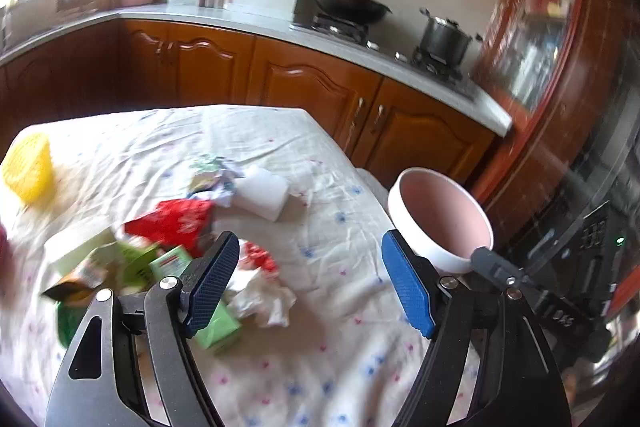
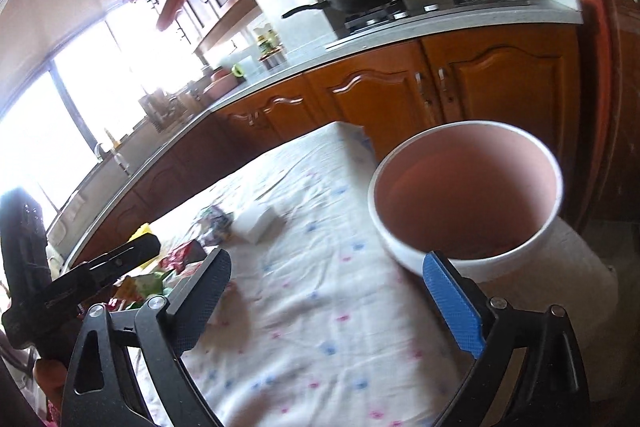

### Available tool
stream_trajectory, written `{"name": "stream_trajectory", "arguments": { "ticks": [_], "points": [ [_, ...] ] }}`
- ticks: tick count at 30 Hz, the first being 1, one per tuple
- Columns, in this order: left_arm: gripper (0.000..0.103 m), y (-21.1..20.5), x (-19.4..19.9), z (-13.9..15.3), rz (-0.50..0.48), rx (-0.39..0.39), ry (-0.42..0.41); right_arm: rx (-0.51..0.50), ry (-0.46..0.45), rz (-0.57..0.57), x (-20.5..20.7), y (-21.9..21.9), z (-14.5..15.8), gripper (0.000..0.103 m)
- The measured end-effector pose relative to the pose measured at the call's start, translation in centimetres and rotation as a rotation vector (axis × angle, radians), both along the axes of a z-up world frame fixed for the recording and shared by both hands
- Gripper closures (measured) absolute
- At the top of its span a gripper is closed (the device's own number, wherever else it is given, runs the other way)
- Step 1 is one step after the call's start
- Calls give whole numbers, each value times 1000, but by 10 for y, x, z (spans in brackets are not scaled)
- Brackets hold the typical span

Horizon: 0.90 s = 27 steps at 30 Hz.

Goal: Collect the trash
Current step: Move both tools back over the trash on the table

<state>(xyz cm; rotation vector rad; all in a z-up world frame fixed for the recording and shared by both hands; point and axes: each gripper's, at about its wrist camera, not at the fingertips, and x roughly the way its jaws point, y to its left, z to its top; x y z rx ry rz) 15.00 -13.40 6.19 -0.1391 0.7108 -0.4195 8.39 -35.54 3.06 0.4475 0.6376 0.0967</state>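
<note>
Left gripper [image 1: 310, 281]: jaws spread, empty, above the trash pile [image 1: 168, 247] on the clothed table [image 1: 340, 355], near-left. Right gripper [image 2: 340, 297]: jaws spread, empty, beside the pink-lined bin [image 2: 466, 195] at the table's right edge. Advice: lower over one loose piece, likely the crumpled tissue [image 1: 266, 301]; close squarely, avoiding the cloth.

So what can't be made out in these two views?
- Left wrist: wrapper pile is motion-blurred, labels unreadable; left gripper finger covers part.
- Right wrist: pink bin bottom is in shadow, near rim behind right gripper finger.
- Yellow basket contents hidden by its wall.
</note>
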Motion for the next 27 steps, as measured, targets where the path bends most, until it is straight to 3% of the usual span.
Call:
{"name": "stream_trajectory", "arguments": {
  "ticks": [17,27],
  "points": [
    [25,81,-39,-1,139,13,-52,1,-3,146,-5,73,2,5],
    [22,123,-37,-19,213,16,-17,-4,1,207,3,105,1,5]
  ]
}}
